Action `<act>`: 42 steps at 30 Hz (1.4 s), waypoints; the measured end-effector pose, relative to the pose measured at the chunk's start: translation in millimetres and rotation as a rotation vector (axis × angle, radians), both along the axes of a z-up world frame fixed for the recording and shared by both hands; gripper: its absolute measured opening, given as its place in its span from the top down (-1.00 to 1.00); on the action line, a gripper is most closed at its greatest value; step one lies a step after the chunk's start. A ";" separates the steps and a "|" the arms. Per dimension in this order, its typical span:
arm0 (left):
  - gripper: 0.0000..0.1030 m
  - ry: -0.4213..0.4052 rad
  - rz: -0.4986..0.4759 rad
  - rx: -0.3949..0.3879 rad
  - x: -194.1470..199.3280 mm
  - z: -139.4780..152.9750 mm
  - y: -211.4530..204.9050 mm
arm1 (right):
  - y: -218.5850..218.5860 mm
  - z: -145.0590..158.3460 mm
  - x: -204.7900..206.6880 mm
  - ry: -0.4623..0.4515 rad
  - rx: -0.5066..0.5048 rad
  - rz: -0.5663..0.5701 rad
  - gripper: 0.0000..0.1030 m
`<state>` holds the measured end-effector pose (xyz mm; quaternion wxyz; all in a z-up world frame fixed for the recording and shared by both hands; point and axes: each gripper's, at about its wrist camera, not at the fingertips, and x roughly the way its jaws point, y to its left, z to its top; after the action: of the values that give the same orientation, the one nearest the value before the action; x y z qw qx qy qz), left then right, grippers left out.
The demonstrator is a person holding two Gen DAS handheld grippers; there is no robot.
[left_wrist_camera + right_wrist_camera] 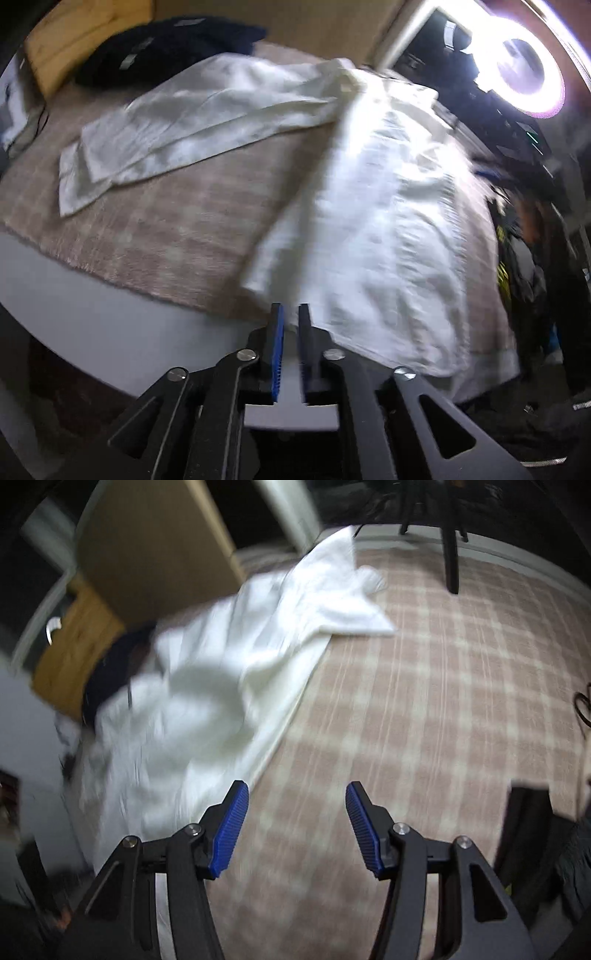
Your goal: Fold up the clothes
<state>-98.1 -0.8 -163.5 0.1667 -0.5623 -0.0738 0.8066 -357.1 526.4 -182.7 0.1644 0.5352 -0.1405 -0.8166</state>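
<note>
White shirt (369, 206) spread on plaid cloth (443, 701). Left gripper (291, 314) jaws slightly apart, empty. Right gripper (295, 794) jaws wide apart, empty.

surface: pink-beige plaid cloth (443, 701) over grey tabletop (110, 325) | light: glaring ring lamp (524, 70) top right | furniture: wooden board (74, 40) at far edge | stand: black legs (450, 554) | surroundings: dark, blurred

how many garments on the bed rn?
2. White shirt spread across the plaid cover, sleeve out to the left; dark garment bunched at the far edge by the wooden board. More may sit outside both views.
</note>
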 end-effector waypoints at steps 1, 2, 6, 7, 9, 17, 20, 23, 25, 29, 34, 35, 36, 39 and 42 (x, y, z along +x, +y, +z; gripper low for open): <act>0.65 0.011 -0.037 0.015 2.9 5.8 16.0 | -0.8 -0.1 -13.8 0.014 -0.005 -0.010 -0.05; 0.63 0.022 -0.085 0.035 4.6 9.3 35.6 | -3.0 -0.4 -27.8 0.028 -0.005 -0.018 -0.05; 0.61 0.012 -0.268 0.082 2.3 5.0 109.3 | -9.6 -16.2 -86.9 0.018 0.026 -0.043 -0.05; 0.61 0.004 -0.304 0.065 0.3 -1.6 123.0 | -9.8 -20.4 -97.6 0.013 0.035 -0.047 -0.05; 0.61 -0.025 -0.351 0.033 -5.5 -18.0 142.0 | -10.5 -29.3 -117.1 -0.001 0.039 -0.048 -0.05; 0.60 -0.091 -0.369 0.035 -10.4 -40.9 151.8 | -40.2 -29.0 -130.8 0.063 0.075 0.075 0.99; 0.60 -0.104 -0.369 0.043 -11.6 -45.6 149.4 | -35.9 -4.3 -125.9 0.192 0.221 0.030 0.97; 0.60 -0.106 -0.360 0.000 -13.2 -41.6 151.8 | -37.7 3.2 -122.6 0.148 0.172 0.094 0.92; 0.60 -0.077 -0.325 -0.014 -14.3 -28.5 143.3 | -39.2 7.2 -120.4 0.108 0.128 0.141 0.63; 0.54 -0.026 -0.241 -0.018 -23.0 -6.5 118.1 | -50.5 11.6 -133.0 0.093 0.087 0.170 -0.05; 0.54 -0.082 -0.180 -0.069 -38.9 -27.4 101.6 | -67.9 -11.6 -182.6 0.013 0.153 0.172 -0.05; 0.54 -0.092 -0.178 -0.075 -39.6 -32.5 102.7 | -74.2 -19.6 -183.8 0.000 0.191 0.195 0.08; 0.54 -0.102 -0.175 -0.080 -40.3 -37.6 103.8 | -80.5 -27.5 -185.0 -0.014 0.229 0.219 0.69; 0.51 -0.109 -0.172 -0.077 -41.2 -46.1 105.5 | -93.4 -24.5 -186.7 0.065 0.329 0.256 0.87; 0.51 -0.101 -0.171 -0.057 -41.4 -47.4 104.5 | -91.3 -15.1 -195.9 0.103 0.357 0.224 0.83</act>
<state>-139.5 103.7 -210.9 0.2150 -0.6110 -0.0107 0.7618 -553.0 435.1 -197.8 0.1638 0.5255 0.0753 -0.8314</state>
